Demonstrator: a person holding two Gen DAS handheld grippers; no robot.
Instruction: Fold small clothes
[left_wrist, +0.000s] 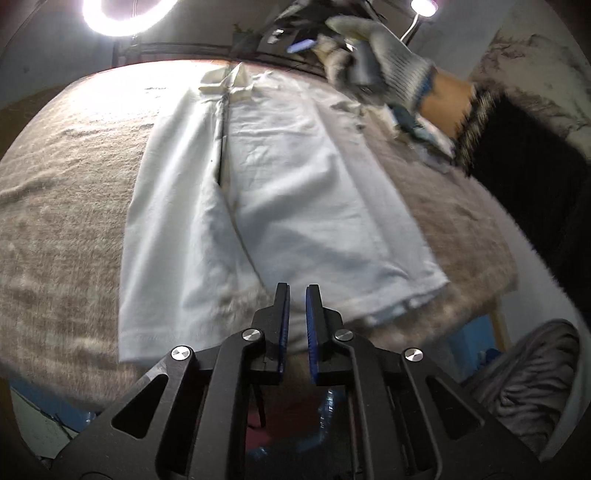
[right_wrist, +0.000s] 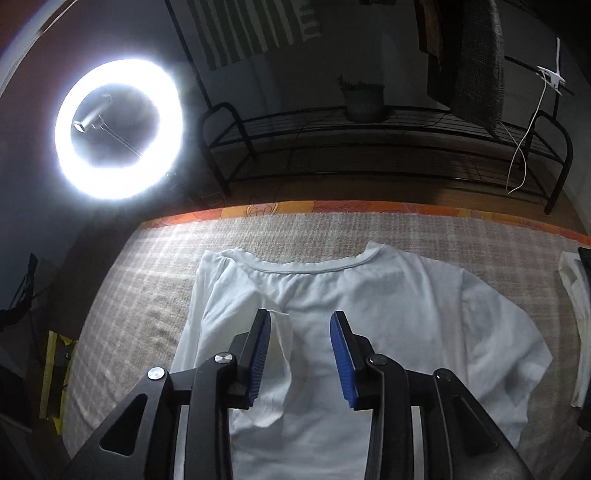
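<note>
A white t-shirt (left_wrist: 280, 192) lies flat on a beige blanket (left_wrist: 66, 206), its sides folded in toward the middle. My left gripper (left_wrist: 297, 291) hovers above the shirt's hem end, jaws nearly closed with a narrow gap, holding nothing. In the right wrist view the shirt (right_wrist: 369, 295) lies with its collar away from me; the left sleeve is folded inward. My right gripper (right_wrist: 301, 321) is open above the shirt's upper back, empty. In the left wrist view the gloved hand with the right gripper (left_wrist: 373, 55) is at the collar end, blurred.
A second pale garment (right_wrist: 576, 306) lies at the blanket's right edge. A bright ring light (right_wrist: 118, 129) stands at the far left. A black metal rack (right_wrist: 369, 147) stands beyond the blanket's orange edge (right_wrist: 332, 208). A grey bundle of cloth (left_wrist: 532, 384) sits low right.
</note>
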